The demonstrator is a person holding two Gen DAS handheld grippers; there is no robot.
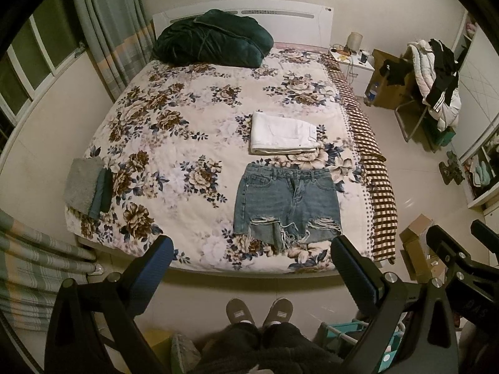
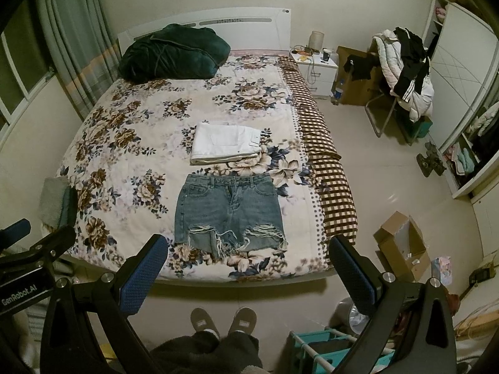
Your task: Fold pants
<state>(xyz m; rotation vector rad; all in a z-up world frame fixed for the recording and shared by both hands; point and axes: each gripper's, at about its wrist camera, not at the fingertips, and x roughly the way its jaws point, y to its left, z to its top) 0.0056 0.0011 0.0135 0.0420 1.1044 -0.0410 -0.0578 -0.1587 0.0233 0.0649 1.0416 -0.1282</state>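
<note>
Bed [image 1: 174,118] holds flat shorts [image 1: 288,204], waistband far, hems toward both wide-open, empty grippers: left gripper [image 1: 252,261], right gripper [image 2: 249,261] roughly equally near.

Blue denim shorts [image 1: 287,201] on floral bedspread [image 1: 174,143].

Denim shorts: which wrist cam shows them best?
Left wrist: the denim shorts lie whole and unblocked between the fingers of the open left gripper. Right wrist also shows them whole, but left of centre, close to one finger of the open right gripper.
</note>
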